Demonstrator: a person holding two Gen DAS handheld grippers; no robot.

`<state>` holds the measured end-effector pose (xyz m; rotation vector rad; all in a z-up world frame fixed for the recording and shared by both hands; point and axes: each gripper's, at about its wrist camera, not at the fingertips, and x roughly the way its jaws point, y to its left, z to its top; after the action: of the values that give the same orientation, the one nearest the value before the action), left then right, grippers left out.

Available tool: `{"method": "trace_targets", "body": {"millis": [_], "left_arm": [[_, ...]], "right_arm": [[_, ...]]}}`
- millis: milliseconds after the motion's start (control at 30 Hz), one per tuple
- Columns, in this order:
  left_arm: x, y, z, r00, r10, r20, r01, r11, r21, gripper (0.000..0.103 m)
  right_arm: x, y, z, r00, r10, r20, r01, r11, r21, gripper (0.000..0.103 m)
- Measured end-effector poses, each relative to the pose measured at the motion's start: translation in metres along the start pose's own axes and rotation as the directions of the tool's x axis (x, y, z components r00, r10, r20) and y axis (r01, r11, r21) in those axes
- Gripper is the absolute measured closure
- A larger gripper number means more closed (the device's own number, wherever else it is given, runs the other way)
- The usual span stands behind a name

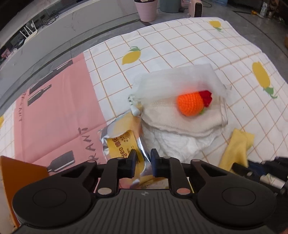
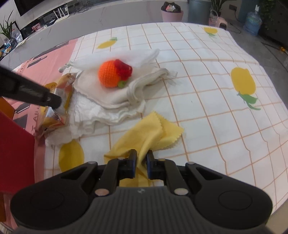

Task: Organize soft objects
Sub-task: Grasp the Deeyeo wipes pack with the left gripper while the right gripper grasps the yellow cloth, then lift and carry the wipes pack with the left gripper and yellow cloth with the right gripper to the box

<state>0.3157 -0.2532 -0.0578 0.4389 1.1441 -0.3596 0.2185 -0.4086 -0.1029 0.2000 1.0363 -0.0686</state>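
Note:
My left gripper (image 1: pixel 142 156) is shut on a silver and yellow snack packet (image 1: pixel 122 142), which also shows in the right wrist view (image 2: pixel 59 100) at the left of the pile. My right gripper (image 2: pixel 141 157) is shut on a yellow cloth (image 2: pixel 153 133), seen in the left wrist view (image 1: pixel 237 147) at the right. An orange crocheted ball with a red top (image 1: pixel 191 102) (image 2: pixel 111 72) rests on a folded beige towel (image 1: pixel 180 117) (image 2: pixel 115 93). Under it lies a crumpled white cloth (image 1: pixel 180 142) (image 2: pixel 93 115). A sheer white pouch (image 1: pixel 172 81) (image 2: pixel 122 57) lies behind the ball.
The things lie on a white checked sheet with lemon prints (image 1: pixel 180 45) (image 2: pixel 207 81) next to a pink printed sheet (image 1: pixel 59 111). An orange box edge (image 1: pixel 18 171) and a red box (image 2: pixel 14 144) stand at the near left. A pink bin (image 1: pixel 146 9) stands beyond the bed.

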Motion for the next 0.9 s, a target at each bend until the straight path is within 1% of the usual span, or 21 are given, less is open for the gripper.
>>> {"method": "trace_targets", "body": {"millis": [33, 67, 100, 167, 233, 300, 333, 367, 467, 533, 567, 600, 633, 667, 700, 733, 767, 833, 900], "left_arm": [[0.000, -0.002, 0.000, 1.000, 0.027, -0.005, -0.027, 1.000, 0.011, 0.075], [0.002, -0.005, 0.001, 0.998, 0.057, -0.008, -0.057, 0.998, 0.025, 0.061], [0.003, -0.006, 0.003, 0.996, 0.090, -0.011, -0.089, 0.996, 0.031, 0.055], [0.005, -0.007, 0.009, 0.989, 0.149, 0.001, -0.149, 0.989, 0.015, 0.030], [0.009, -0.006, 0.014, 0.983, 0.181, 0.010, -0.182, 0.983, 0.016, 0.017], [0.018, -0.005, 0.017, 0.980, 0.199, -0.023, -0.198, 0.980, 0.022, 0.016], [0.024, -0.003, 0.019, 0.979, 0.199, -0.045, -0.198, 0.980, 0.011, 0.013], [0.030, 0.000, 0.020, 0.980, 0.189, -0.060, -0.190, 0.982, -0.011, 0.013], [0.041, 0.009, 0.021, 0.984, 0.154, -0.092, -0.163, 0.981, -0.101, 0.013], [0.051, 0.015, 0.019, 0.985, 0.107, -0.132, -0.128, 0.979, -0.158, 0.013], [0.055, 0.019, 0.019, 0.986, 0.084, -0.142, -0.111, 0.974, -0.199, 0.011], [0.053, 0.022, 0.017, 0.989, 0.072, -0.128, -0.101, 0.966, -0.239, 0.011], [0.054, 0.026, 0.017, 0.991, 0.056, -0.125, -0.088, 0.960, -0.266, 0.013], [0.054, 0.029, 0.016, 0.992, 0.031, -0.122, -0.065, 0.956, -0.285, 0.021], [0.053, 0.032, 0.015, 0.993, 0.006, -0.120, -0.042, 0.954, -0.298, 0.024], [0.052, 0.034, 0.015, 0.992, 0.003, -0.123, -0.040, 0.951, -0.305, 0.037], [0.050, 0.035, 0.015, 0.993, -0.002, -0.120, -0.037, 0.948, -0.318, 0.040], [0.046, 0.034, 0.012, 0.992, -0.027, -0.125, -0.014, 0.948, -0.319, 0.043], [0.040, 0.033, 0.010, 0.989, -0.079, -0.124, 0.037, 0.950, -0.311, 0.044]], "right_arm": [[-0.001, -0.004, 0.000, 1.000, -0.005, -0.004, 0.005, 1.000, 0.017, 0.094], [-0.001, -0.008, 0.000, 1.000, -0.009, -0.006, 0.009, 0.999, 0.032, 0.094], [-0.002, -0.010, -0.001, 1.000, -0.009, -0.007, 0.009, 0.999, 0.042, 0.094], [-0.004, -0.012, -0.003, 1.000, -0.006, -0.007, 0.006, 0.999, 0.050, 0.094], [-0.006, -0.011, -0.005, 1.000, -0.005, -0.006, 0.006, 0.999, 0.050, 0.094], [-0.007, -0.011, -0.006, 1.000, -0.005, -0.004, 0.005, 0.999, 0.046, 0.093], [-0.007, -0.011, -0.005, 1.000, -0.004, -0.004, 0.004, 0.999, 0.047, 0.093], [-0.007, -0.012, -0.004, 1.000, -0.002, -0.004, 0.002, 0.999, 0.050, 0.093], [-0.004, -0.014, -0.001, 1.000, 0.003, -0.006, -0.003, 0.998, 0.069, 0.093], [-0.004, -0.015, -0.001, 1.000, 0.005, -0.006, -0.004, 0.998, 0.068, 0.093], [-0.005, -0.014, -0.001, 1.000, 0.005, -0.006, -0.005, 0.998, 0.066, 0.093], [-0.005, -0.014, -0.001, 1.000, 0.005, -0.005, -0.005, 0.998, 0.064, 0.093], [-0.005, -0.014, -0.001, 1.000, 0.005, -0.004, -0.004, 0.998, 0.060, 0.093], [-0.005, -0.014, -0.001, 1.000, 0.003, -0.004, -0.003, 0.998, 0.056, 0.093], [-0.005, -0.014, -0.001, 1.000, 0.002, -0.004, -0.002, 0.999, 0.053, 0.093], [-0.005, -0.014, -0.001, 1.000, 0.002, -0.004, -0.002, 0.999, 0.051, 0.093], [-0.005, -0.013, -0.001, 1.000, 0.001, -0.004, -0.001, 0.999, 0.050, 0.093], [-0.005, -0.013, -0.001, 1.000, 0.002, -0.004, -0.002, 0.999, 0.037, 0.093], [-0.006, -0.012, -0.002, 1.000, 0.001, -0.004, -0.001, 1.000, 0.017, 0.093]]}}
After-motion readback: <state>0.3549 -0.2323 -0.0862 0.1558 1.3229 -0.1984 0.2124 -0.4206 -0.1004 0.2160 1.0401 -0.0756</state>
